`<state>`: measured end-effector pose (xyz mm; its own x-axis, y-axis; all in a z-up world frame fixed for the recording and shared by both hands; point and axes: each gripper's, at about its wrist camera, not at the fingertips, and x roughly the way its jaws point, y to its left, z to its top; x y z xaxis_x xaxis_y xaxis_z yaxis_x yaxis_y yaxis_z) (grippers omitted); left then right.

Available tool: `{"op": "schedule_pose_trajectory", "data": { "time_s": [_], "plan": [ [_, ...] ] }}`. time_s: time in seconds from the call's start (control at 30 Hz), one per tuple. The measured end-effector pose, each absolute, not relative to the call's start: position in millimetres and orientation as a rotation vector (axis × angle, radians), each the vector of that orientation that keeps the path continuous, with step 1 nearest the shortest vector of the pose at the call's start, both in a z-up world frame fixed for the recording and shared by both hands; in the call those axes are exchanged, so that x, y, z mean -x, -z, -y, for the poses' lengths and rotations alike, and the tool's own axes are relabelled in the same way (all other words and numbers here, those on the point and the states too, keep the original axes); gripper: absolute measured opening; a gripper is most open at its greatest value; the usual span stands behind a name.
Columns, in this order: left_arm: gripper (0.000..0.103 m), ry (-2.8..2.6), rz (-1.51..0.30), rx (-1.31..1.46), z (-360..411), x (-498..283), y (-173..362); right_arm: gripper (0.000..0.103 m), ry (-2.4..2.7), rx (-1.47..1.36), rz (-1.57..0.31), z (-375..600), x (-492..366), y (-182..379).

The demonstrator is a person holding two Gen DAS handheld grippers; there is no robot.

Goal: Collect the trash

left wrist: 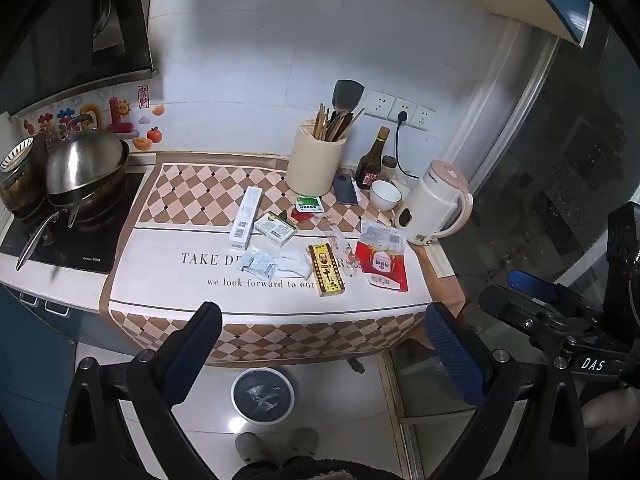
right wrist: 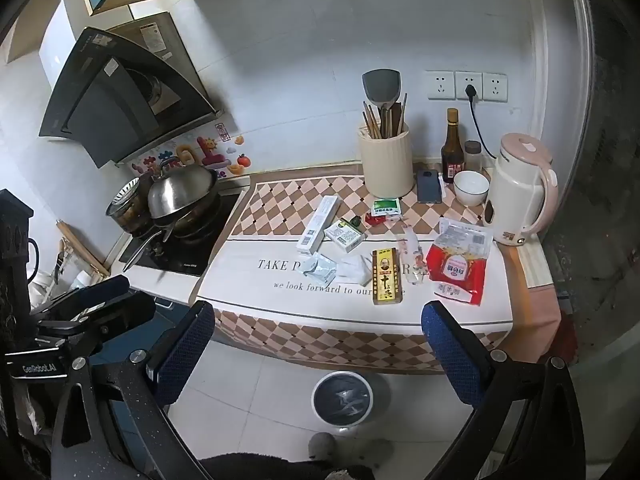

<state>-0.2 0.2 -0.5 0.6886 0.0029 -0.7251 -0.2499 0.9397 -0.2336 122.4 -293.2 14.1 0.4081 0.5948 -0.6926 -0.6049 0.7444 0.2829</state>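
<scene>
Trash lies on the cloth-covered counter (left wrist: 160,264): a red snack bag (left wrist: 382,260), a yellow box (left wrist: 326,269), a long white box (left wrist: 245,216), a small green-and-white box (left wrist: 275,228), clear wrappers (left wrist: 258,262) and a green sachet (left wrist: 309,204). The same pieces show in the right wrist view, with the red bag (right wrist: 458,266) and yellow box (right wrist: 386,276). A white bin with a dark liner (left wrist: 263,395) (right wrist: 342,398) stands on the floor below. My left gripper (left wrist: 324,340) and right gripper (right wrist: 320,336) are both open and empty, held in front of the counter edge.
A cream utensil holder (left wrist: 316,166), dark bottle (left wrist: 372,160), phone (left wrist: 346,190), white bowl (left wrist: 385,195) and pink-and-white kettle (left wrist: 434,204) stand at the back right. Pans (left wrist: 86,172) sit on the cooktop at the left. The person's feet (left wrist: 276,446) are by the bin.
</scene>
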Motion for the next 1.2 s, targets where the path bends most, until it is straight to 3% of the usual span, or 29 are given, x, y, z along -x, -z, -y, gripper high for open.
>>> {"op": "schedule_pose_trajectory", "data": {
  "time_s": [1.2],
  "plan": [
    [0.103,-0.133,-0.821,0.353,9,-11,7,0.103,-0.803,0.023,-0.884,276,-123,-9]
  ]
}}
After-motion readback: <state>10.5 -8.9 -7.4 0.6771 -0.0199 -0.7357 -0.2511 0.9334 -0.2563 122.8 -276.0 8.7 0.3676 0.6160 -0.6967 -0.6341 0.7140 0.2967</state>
